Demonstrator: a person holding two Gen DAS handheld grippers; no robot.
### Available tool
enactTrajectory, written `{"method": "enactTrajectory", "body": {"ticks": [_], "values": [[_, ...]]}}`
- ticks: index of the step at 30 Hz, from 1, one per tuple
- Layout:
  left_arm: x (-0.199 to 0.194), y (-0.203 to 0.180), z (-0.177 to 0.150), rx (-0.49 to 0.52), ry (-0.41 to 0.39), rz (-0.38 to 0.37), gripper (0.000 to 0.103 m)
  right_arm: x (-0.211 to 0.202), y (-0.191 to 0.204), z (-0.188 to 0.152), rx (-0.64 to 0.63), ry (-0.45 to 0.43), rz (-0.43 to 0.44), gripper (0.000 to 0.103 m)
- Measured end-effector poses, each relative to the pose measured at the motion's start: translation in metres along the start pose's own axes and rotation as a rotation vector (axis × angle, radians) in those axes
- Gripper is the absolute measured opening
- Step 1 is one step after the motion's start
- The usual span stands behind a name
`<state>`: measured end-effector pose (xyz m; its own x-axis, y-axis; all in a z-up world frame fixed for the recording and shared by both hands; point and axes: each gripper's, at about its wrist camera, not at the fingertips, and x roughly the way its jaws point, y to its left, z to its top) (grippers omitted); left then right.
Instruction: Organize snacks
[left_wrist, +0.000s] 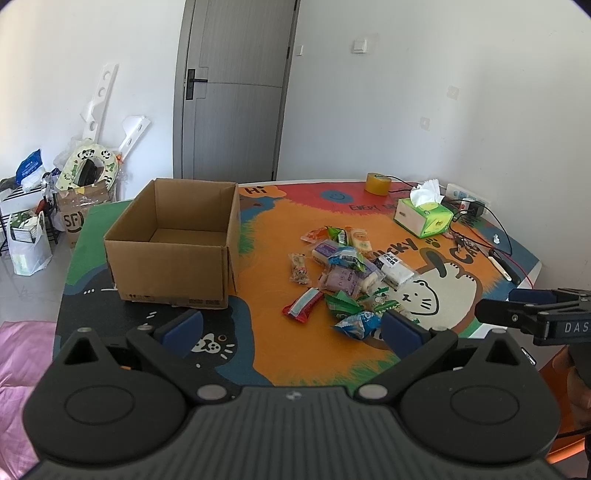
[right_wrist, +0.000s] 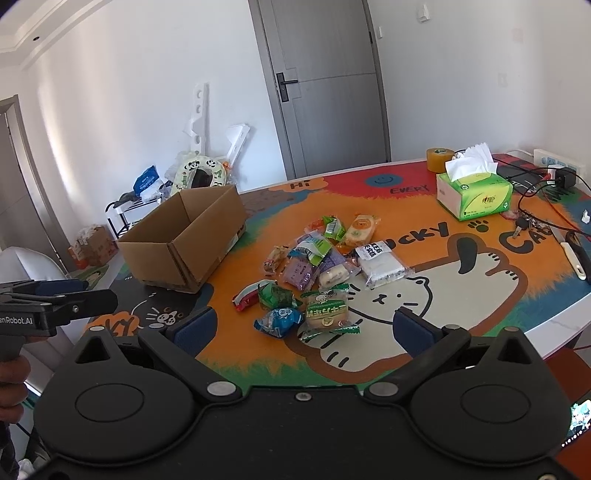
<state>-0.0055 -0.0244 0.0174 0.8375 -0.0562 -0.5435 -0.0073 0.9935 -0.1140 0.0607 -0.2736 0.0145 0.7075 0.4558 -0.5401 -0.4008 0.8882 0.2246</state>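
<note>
On the surface (right_wrist: 480, 295), the cardboard box (left_wrist: 173, 240) stands open-topped and empty (flaps folded down), just left of the snack pile (right_wrist: 317, 266). Left gripper (left_wrist: 291, 325) and right gripper (right_wrist: 303, 328) hover, fingers spread, grasping nothing.

My right gripper (left_wrist: 517, 304) cut off by right edge of left wrist view; lettering on it stops at "DAS". My left gripper (right_wrist: 74, 291) cut by left edge of right wrist view, label clipped to "enRobot.AI". Hand (right_wrist: 13, 373) beneath it mostly out of frame. Cardboard box (right_wrist: 184, 236) hides its own floor from right wrist view. Snack pile (left_wrist: 343, 273) overlaps; lower packets partly covered, print too small to read. Small dark item beside cables (right_wrist: 521, 223), possibly keys.
</note>
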Motion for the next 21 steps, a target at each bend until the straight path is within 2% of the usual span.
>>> {"method": "enactTrajectory", "body": {"ticks": [21], "values": [[0.020, 0.002, -0.003, -0.014, -0.014, 0.007, 0.102, 0.021, -0.001, -0.007, -0.030, 0.005, -0.008, 0.103]]}}
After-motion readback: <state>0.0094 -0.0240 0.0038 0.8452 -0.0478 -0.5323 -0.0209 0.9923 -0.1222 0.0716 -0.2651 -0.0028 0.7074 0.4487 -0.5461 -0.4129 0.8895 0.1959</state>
